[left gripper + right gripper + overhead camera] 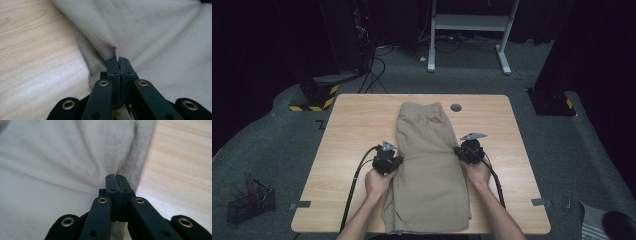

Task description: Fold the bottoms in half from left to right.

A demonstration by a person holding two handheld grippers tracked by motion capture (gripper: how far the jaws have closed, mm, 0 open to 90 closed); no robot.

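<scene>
Khaki shorts (429, 165) lie folded lengthwise down the middle of the wooden table (354, 130), waistband at the far end. My left gripper (397, 162) sits at the cloth's left edge, about halfway along. In the left gripper view the left gripper (119, 59) has its jaws together, with a raised fold of the shorts (155, 37) pinched between the tips. My right gripper (462, 152) is at the opposite, right edge. In the right gripper view the right gripper (116, 176) is shut on the hem of the shorts (57, 170), with bare table (180, 170) to its right.
A round grey grommet (456, 107) sits in the tabletop just beyond the waistband. On the floor are a wire basket (251, 202) at the near left, a yellow-and-black striped base (314, 97) at the far left, and a white desk frame (469, 30) behind.
</scene>
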